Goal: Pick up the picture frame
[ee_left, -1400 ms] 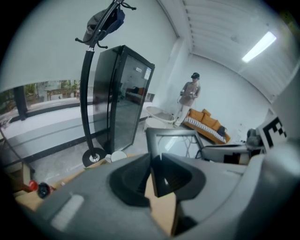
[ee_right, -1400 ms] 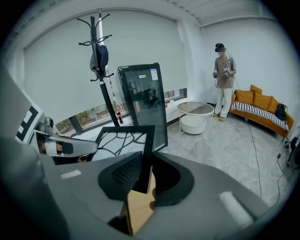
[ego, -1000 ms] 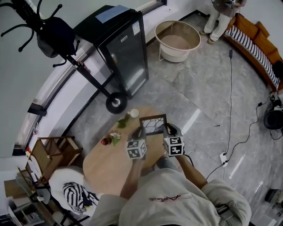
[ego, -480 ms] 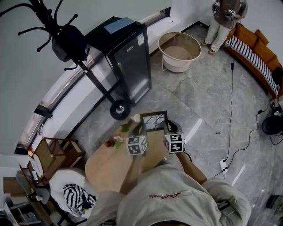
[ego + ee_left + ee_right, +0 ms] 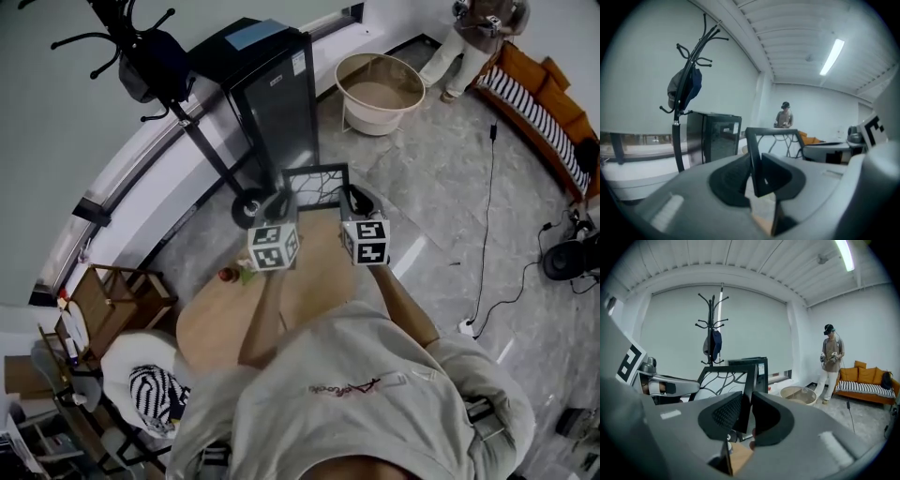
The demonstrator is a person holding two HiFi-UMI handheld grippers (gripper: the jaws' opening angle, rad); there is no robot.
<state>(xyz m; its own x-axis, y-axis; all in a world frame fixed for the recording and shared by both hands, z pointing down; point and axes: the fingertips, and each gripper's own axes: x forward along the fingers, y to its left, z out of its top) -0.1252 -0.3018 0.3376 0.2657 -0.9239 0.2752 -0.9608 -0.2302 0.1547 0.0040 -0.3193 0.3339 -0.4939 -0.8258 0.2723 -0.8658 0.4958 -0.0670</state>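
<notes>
Grey marbled floor (image 5: 441, 178) across the right of the head view, glossy, with a thin black cable (image 5: 487, 187) trailing down it; at the lower left a round wooden table (image 5: 211, 333), smooth and pale brown, with a small red thing (image 5: 226, 275) near its upper rim.

At centre frame, just above the table's upper edge in the picture, the picture frame (image 5: 317, 187): thin black square rim around a white panel crossed by black branching lines; upright, off the table, held by both sides.

Left gripper (image 5: 279, 204) clamped on the frame's left edge, right gripper (image 5: 353, 199) on its right edge; in each gripper view the dark pads pinched narrow onto the black rim (image 5: 757, 140) (image 5: 726, 380), nothing else between them.

Behind the frame, toward the upper left, a tall black cabinet (image 5: 267, 103) with a glossy door; beside it a black coat stand (image 5: 202, 141), slanted pole, curved hooks, a dark bag (image 5: 155, 61) hanging; upper centre, a round beige tub (image 5: 380, 89); upper right corner, a standing person (image 5: 473, 33) next to an orange sofa (image 5: 544, 103) with a striped cushion; nothing between grippers and frame.
</notes>
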